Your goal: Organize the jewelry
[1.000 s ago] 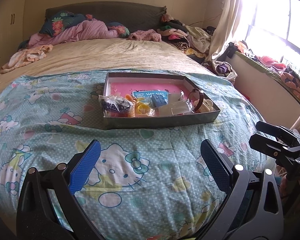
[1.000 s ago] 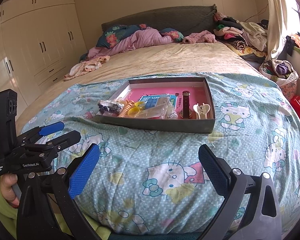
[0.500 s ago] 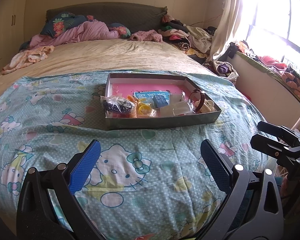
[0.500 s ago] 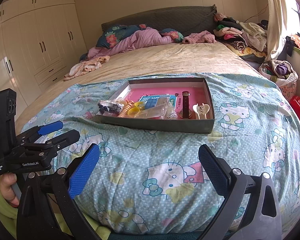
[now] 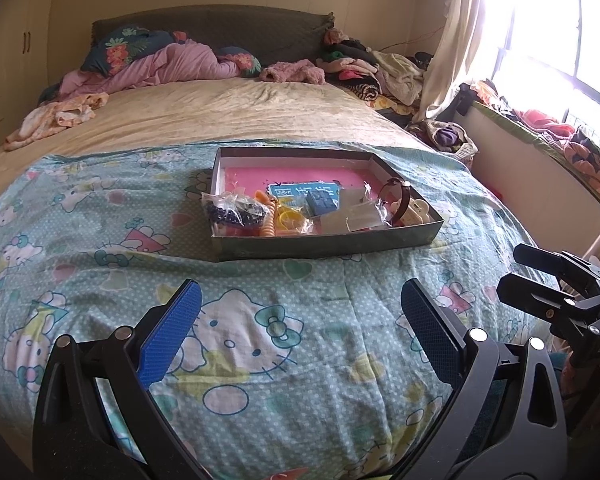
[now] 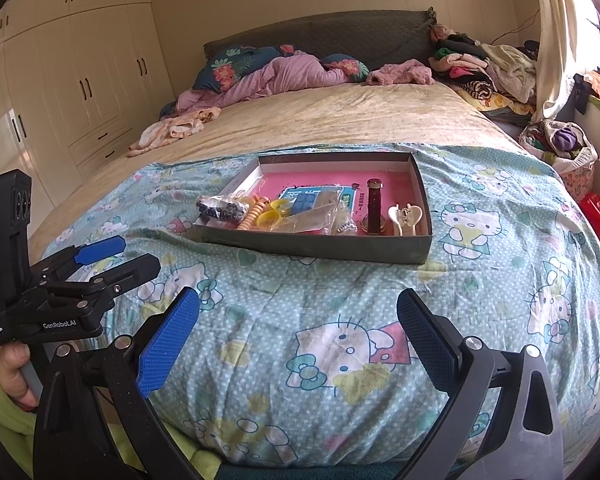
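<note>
A shallow grey box (image 5: 328, 242) (image 6: 316, 246) with a pink floor lies on the Hello Kitty blanket (image 5: 260, 320) on the bed. In it are a bag of dark beads (image 5: 236, 210) (image 6: 220, 208), an orange coil tie (image 5: 269, 220), yellow rings (image 6: 274, 214), a blue card (image 5: 300, 192), clear plastic bags (image 5: 356, 216), a brown watch (image 6: 374, 204) and a cream hair clip (image 6: 406, 216). My left gripper (image 5: 300, 308) is open and empty, short of the box. My right gripper (image 6: 298, 316) is open and empty too. Each gripper shows in the other's view, the left gripper (image 6: 116, 256) and the right gripper (image 5: 516, 270).
Pink bedding and pillows (image 6: 284, 72) lie at the headboard. A heap of clothes (image 6: 480, 64) is at the far right corner. A laundry basket (image 6: 564, 148) and a red tub (image 6: 598, 216) stand on the floor right of the bed. Wardrobes (image 6: 72, 92) line the left wall.
Both views have shifted only slightly; the left view has drifted a little to the left. Both grippers stay open and empty.
</note>
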{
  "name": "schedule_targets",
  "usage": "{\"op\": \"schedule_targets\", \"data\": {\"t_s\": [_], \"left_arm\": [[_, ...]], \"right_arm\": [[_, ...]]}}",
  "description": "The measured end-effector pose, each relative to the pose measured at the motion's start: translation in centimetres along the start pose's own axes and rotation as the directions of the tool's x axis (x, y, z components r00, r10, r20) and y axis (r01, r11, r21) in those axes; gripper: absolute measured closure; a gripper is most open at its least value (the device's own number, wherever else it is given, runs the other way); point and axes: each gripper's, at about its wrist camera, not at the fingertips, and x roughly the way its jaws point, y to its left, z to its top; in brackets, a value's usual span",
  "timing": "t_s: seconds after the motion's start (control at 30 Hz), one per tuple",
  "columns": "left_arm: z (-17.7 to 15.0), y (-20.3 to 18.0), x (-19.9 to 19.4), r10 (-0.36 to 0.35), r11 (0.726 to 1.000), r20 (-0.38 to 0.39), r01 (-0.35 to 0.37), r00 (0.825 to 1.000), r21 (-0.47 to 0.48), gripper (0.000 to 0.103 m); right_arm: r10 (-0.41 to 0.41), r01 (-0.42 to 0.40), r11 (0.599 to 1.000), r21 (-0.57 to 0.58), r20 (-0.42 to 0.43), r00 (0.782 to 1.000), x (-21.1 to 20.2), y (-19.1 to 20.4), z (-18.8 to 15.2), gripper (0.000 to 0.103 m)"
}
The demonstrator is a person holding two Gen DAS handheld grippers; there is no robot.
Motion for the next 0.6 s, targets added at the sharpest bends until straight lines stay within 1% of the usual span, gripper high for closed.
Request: {"op": "schedule_targets", "data": {"t_s": [0.27,0.5,0.6], "left_arm": [[0.02,0.11,0.05,-0.003,1.0,0.005,0.003,1.0,-0.004,0.01],[-0.01,0.16,0.26,0.01,1.0,-0.002,-0.01,1.0,0.003,0.01],[-0.01,0.19,0.24,-0.002,1.0,-0.002,0.002,1.0,-0.004,0.01]], "right_arm": [[-0.001,0.001,1.0,0.0,-0.002,1.0,0.05,0.04,0.02,0.005],[-0.001,0.001,1.0,-0.001,-0.007,1.0,0.19,0.0,-0.01,0.005],[-0.002,0.002,1.0,-0.001,-0.007,1.0,0.2,0.0,-0.01,0.004]]}}
